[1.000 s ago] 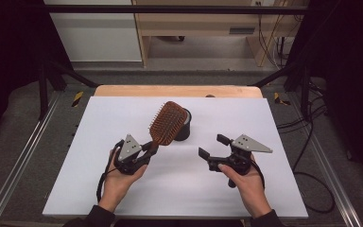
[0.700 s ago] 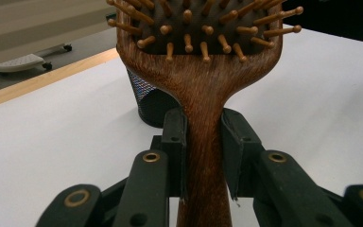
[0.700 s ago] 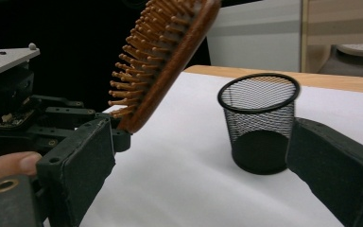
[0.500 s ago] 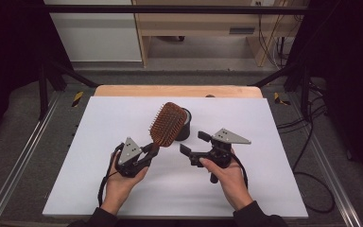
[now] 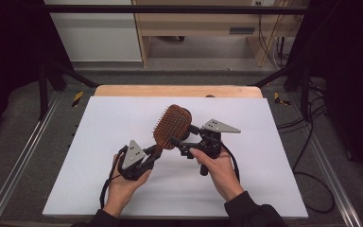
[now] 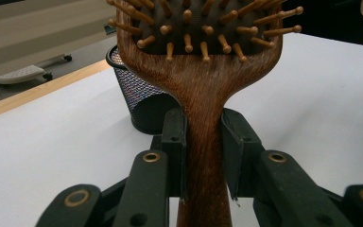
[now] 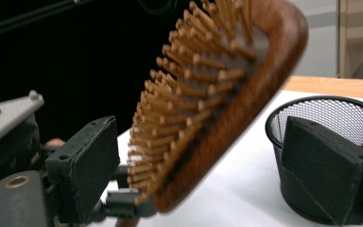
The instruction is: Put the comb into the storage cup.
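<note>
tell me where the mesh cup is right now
In the high view the black mesh cup stands on the white table near its middle, just behind the wooden hairbrush and beside the right gripper.

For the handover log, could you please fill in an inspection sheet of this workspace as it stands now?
Surface: white table top, wooden strip at its far edge.
Job's things: brown wooden paddle hairbrush, raised; black mesh cup behind it.
Clutter: nothing seen.
Grippers: left claw clamped on the brush handle; right claw has just been closing, brush head between its jaws, pads not pressing.
Cables: black cables on the floor at right.
Surroundings: wooden furniture, dark curtains.
</note>
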